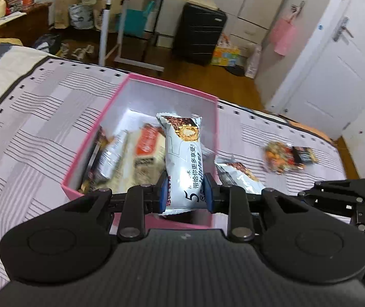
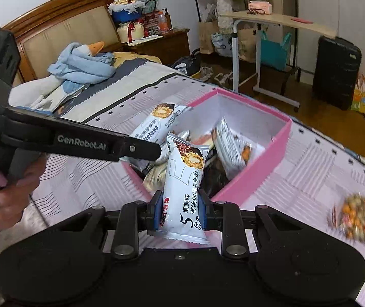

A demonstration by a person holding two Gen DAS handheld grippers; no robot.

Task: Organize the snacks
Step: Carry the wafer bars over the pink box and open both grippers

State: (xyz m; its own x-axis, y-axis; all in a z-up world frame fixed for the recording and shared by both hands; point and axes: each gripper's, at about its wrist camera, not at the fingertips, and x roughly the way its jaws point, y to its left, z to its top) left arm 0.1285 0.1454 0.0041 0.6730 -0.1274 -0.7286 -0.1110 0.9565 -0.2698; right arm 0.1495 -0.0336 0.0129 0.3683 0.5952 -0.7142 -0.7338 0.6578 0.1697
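Both grippers pinching a white snack bar each, right over the pink box

The left gripper [image 1: 185,192] is clamped on a white snack bar [image 1: 182,158] whose far end pokes out ahead over the pink box [image 1: 172,84]. The right gripper [image 2: 179,211] squeezes a matching bar [image 2: 185,179], held just ahead of it above the box's near corner. The box sits on the striped bed [image 1: 41,128] and already has several packets [image 1: 121,153] inside. One loose nut-mix packet [image 2: 358,217] lies on the bed off to the right gripper's right, well apart from the box, pretty blurry. Another silver wrapper [image 1: 238,176] lies just right of the left gripper.
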